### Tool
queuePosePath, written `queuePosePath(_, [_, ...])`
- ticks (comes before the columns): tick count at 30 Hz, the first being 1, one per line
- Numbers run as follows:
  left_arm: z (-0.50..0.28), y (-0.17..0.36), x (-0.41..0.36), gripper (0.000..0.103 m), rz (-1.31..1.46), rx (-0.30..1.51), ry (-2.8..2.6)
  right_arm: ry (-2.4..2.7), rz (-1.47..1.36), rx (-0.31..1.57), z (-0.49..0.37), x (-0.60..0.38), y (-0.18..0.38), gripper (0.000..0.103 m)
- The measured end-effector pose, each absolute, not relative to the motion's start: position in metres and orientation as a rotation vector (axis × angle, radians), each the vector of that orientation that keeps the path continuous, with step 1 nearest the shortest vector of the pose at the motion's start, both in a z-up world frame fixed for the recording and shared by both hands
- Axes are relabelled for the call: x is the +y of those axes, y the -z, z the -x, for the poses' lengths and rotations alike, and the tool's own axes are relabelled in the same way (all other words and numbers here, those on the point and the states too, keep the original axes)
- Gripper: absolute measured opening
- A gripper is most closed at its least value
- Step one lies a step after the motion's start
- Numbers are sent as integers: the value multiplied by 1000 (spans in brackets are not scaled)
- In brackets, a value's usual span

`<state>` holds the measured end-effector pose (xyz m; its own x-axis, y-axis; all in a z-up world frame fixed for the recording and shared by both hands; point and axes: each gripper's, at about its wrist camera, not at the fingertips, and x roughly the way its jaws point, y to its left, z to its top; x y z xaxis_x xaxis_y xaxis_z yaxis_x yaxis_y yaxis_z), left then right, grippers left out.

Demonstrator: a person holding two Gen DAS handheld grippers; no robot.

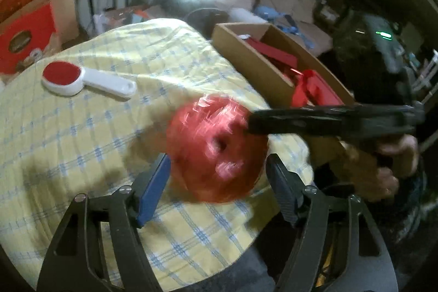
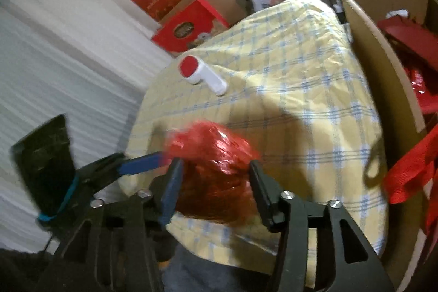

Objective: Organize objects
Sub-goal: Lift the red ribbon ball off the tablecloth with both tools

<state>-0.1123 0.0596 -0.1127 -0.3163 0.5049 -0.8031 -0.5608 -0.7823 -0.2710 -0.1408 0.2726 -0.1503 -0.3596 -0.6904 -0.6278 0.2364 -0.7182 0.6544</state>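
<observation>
The red foil ball (image 2: 212, 174) sits between the right tongs (image 2: 216, 177), which grasp it; the left tongs (image 1: 217, 168) stand released around it; box (image 1: 262, 67) far right.

Two black handheld grippers, left gripper (image 1: 217, 177) and right gripper (image 2: 216, 182), each with angular arms pierced by triangular cut-outs. Silver round screws at the arm joints behind the jaws. One blue pad (image 1: 153, 193) and one black textured pad (image 1: 282, 190) per pair. Teal band (image 2: 67, 193) around the left unit's dark body.
</observation>
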Motion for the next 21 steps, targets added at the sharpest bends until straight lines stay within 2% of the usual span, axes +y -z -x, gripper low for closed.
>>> queuePosePath(3, [119, 114, 55, 68, 1272, 30, -2127, 2059, -1252, -635, 133, 271, 140, 55])
queuePosePath(6, [118, 109, 51, 68, 1237, 42, -2147, 2143, -1213, -577, 126, 276, 131, 61])
queuePosePath(11, [109, 100, 29, 70, 1049, -4, -2178, 2268, -1185, -511, 121, 297, 137, 67])
queuePosePath(14, [120, 107, 17, 70, 1079, -104, -2183, 2363, -1160, -423, 113, 301, 144, 69])
queuePosePath(21, [136, 118, 20, 72, 1210, -205, -2092, 2404, -1058, -271, 83, 285, 162, 77])
